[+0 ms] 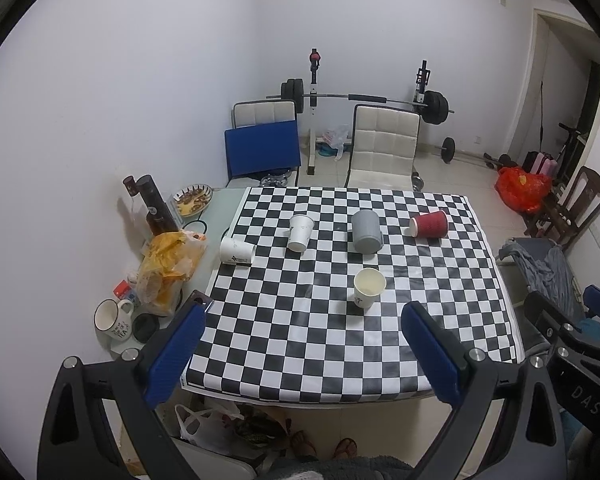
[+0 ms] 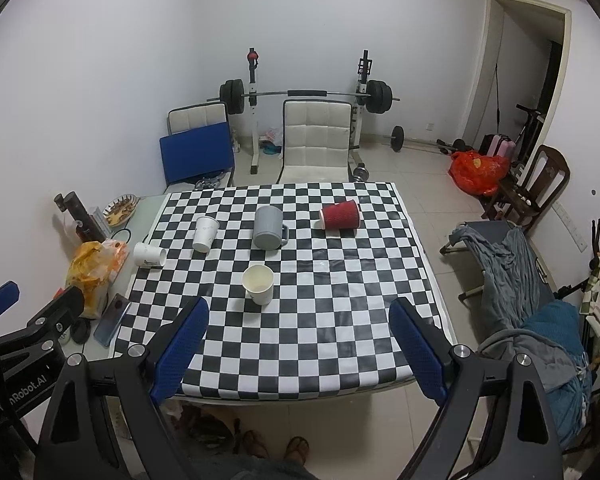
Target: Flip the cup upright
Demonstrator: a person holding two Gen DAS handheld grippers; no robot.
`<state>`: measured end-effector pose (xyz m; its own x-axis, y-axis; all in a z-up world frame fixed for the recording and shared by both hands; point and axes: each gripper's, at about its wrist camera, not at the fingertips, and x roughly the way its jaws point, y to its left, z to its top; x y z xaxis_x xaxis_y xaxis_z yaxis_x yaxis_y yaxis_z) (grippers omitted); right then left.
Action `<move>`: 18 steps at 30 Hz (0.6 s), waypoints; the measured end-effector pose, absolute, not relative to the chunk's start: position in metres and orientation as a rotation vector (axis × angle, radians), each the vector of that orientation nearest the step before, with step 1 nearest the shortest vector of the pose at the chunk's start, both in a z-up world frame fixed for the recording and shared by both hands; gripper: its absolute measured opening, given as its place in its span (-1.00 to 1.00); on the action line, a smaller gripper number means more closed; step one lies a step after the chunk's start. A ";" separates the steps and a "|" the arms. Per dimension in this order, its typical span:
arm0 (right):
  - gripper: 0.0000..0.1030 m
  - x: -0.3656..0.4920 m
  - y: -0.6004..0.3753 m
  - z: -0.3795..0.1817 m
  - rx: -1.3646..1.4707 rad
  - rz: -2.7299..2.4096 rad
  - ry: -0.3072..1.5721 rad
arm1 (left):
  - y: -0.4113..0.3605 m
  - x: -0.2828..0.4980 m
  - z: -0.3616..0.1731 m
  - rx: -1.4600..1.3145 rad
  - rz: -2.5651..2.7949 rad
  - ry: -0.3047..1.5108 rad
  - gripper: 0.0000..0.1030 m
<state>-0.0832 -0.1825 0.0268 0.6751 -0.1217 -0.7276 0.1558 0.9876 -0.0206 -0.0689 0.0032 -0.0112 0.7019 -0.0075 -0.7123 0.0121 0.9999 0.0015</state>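
On the checkered table [image 1: 300,340] [image 2: 320,344], one white paper cup [image 1: 369,287] [image 2: 258,283] stands upright near the middle. A second white cup [image 1: 236,251] [image 2: 149,255] lies on its side at the left edge. A third white cup [image 1: 300,233] [image 2: 205,233] and a grey mug [image 1: 365,231] [image 2: 268,227] look tilted or upside down. A red ribbed cup [image 1: 429,224] [image 2: 339,215] lies on its side at the far right. My left gripper [image 1: 304,320] and right gripper [image 2: 300,316] are open and empty, above the table's near edge.
Left of the cloth sit an orange bag [image 1: 168,268] [image 2: 92,272], dark bottles [image 1: 154,206], a snack plate [image 1: 191,200], a white mug [image 1: 112,318] and a phone [image 2: 112,320]. White chairs [image 1: 384,148] and a barbell rack stand behind. A cot with grey cloth [image 2: 512,264] stands to the right.
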 end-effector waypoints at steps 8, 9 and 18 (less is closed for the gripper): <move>0.81 -0.081 -0.183 0.027 0.045 -0.155 0.814 | 0.003 -0.069 -0.011 0.007 -0.010 0.793 0.94; 0.81 -0.081 -0.183 0.027 0.044 -0.156 0.814 | 0.003 -0.069 -0.011 0.007 -0.010 0.793 0.94; 0.81 -0.080 -0.184 0.028 0.042 -0.154 0.815 | 0.002 -0.069 -0.011 0.006 -0.010 0.794 0.94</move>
<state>-0.0801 -0.1838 0.0280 0.6751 -0.1206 -0.7278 0.1532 0.9880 -0.0216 -0.0689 0.0017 -0.0107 0.7011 -0.0067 -0.7131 0.0109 0.9999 0.0014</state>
